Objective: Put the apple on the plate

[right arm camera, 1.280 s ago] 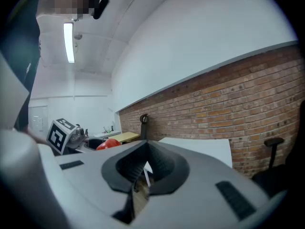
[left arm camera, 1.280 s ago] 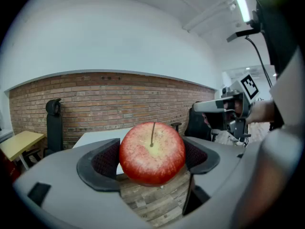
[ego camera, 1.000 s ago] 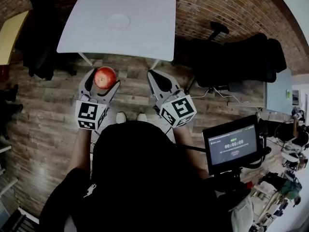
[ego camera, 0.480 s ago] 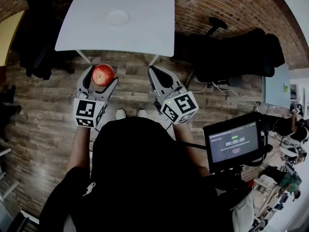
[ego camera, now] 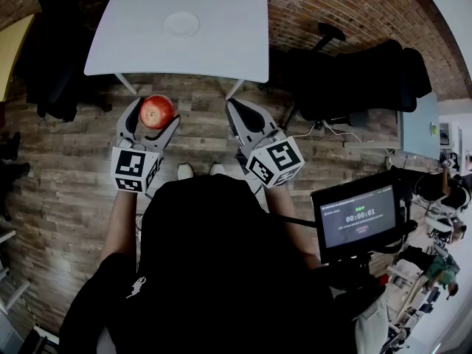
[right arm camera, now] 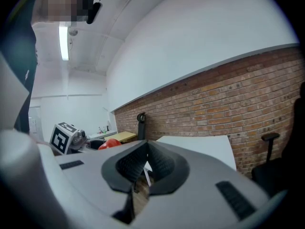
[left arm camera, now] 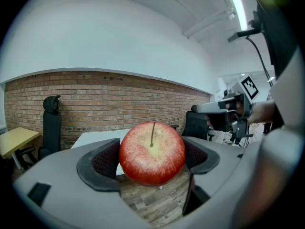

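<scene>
Left gripper [ego camera: 153, 116]: it is held low in front of the person, over the wooden floor [ego camera: 199, 135], a little before the near edge of the table [ego camera: 221, 46].
Left jaws: they pinch the apple from both sides. In the left gripper view the two dark pads [left arm camera: 106, 160] touch its left and right flanks.
Apple [ego camera: 157, 110]: it is red with some yellow around the stem. The stem points up toward the camera in the left gripper view. It hangs in the air between the jaws, above the floor planks, and it is not on the plate.
Plate [ego camera: 181, 23]: it is white, small and round. It lies flat on the white table, toward the far left part of the top, with nothing on it. It is well apart from the apple.
Right gripper [ego camera: 240, 113]: it is just beside the left one, at about the same level, and it points to the table too.
Right jaws: they are pressed together, the pads meet at the tips, and nothing is between them.
Right gripper view, left edge: a small red round shape [right arm camera: 112, 143] shows next to a marker cube. It is probably the apple, but it is too small there to be sure.
Surroundings: a brick wall [left arm camera: 105, 99] stands behind the table, a black chair [ego camera: 354, 87] stands to the right, and a screen [ego camera: 359, 218] is near the person's right arm.
</scene>
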Action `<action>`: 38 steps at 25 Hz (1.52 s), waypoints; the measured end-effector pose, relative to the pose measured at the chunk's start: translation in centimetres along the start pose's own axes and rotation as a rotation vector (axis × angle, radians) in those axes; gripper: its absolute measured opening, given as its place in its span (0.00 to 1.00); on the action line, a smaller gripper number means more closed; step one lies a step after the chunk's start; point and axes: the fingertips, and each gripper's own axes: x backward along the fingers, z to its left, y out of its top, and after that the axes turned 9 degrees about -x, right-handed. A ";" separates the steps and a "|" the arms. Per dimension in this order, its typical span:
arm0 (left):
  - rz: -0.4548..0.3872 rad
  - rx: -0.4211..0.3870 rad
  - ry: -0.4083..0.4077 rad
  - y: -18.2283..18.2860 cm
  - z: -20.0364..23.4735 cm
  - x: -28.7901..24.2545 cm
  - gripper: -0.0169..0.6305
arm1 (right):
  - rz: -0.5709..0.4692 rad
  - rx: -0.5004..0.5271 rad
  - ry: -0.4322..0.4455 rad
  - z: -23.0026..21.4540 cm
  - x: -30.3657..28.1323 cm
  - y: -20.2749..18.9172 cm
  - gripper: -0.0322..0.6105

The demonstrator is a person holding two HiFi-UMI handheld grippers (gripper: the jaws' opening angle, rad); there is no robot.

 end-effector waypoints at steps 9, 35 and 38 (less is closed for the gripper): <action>-0.012 0.002 0.004 -2.4 1.5 2.8 0.65 | 0.028 0.013 -0.004 2.9 -1.0 -2.8 0.06; 0.054 0.044 0.052 -5.8 6.0 2.6 0.65 | 0.088 0.022 0.075 3.8 -7.4 -3.1 0.06; 0.061 0.042 0.057 -6.0 5.6 3.0 0.65 | 0.081 0.021 0.078 3.6 -6.9 -3.1 0.06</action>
